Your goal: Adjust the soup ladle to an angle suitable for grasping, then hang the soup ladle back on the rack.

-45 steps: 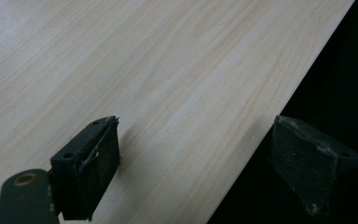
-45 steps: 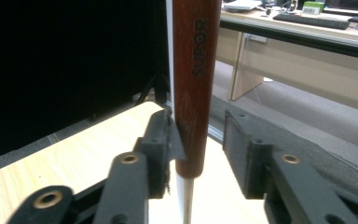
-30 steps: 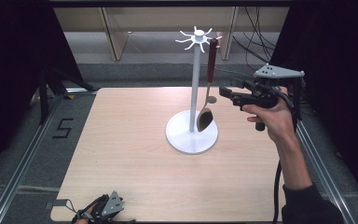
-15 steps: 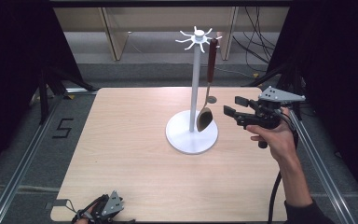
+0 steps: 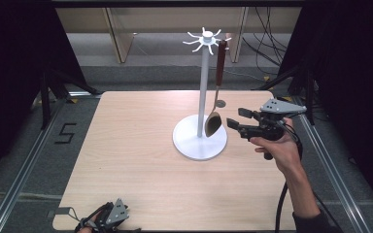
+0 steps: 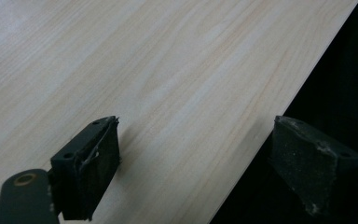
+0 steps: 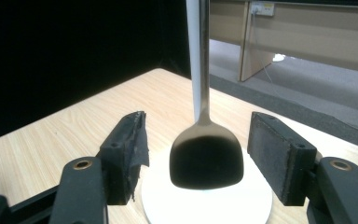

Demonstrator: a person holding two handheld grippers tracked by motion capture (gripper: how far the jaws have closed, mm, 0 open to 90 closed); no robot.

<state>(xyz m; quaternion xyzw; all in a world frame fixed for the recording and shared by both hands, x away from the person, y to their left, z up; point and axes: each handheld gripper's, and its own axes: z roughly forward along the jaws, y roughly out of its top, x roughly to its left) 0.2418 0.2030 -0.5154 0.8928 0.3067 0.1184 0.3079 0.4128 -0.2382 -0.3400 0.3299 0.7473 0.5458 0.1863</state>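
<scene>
A white stand (image 5: 203, 97) with hooks at its top rises from a round base (image 5: 194, 144) in the middle of the table. A spoon (image 5: 212, 124) with a brown handle hangs from one hook, its bowl just above the base. My right gripper (image 5: 237, 118) is held level just right of the bowl, open; its jaws have just been opening. In the right gripper view the spoon's bowl (image 7: 206, 156) hangs ahead between the jaws, apart from both pads. My left gripper (image 5: 88, 222) rests at the table's near left edge, open (image 6: 196, 154) and with nothing in it.
The light wooden table (image 5: 136, 145) has free room left of the stand. Metal rails (image 5: 24, 165) run along both sides. Wooden furniture (image 5: 121, 34) and cables (image 5: 267, 43) lie beyond the far edge. Dark curtains close in left and right.
The right gripper has come down from beside the spoon's shaft to the level of its bowl, with its jaws a little wider. The left gripper has stayed put.
</scene>
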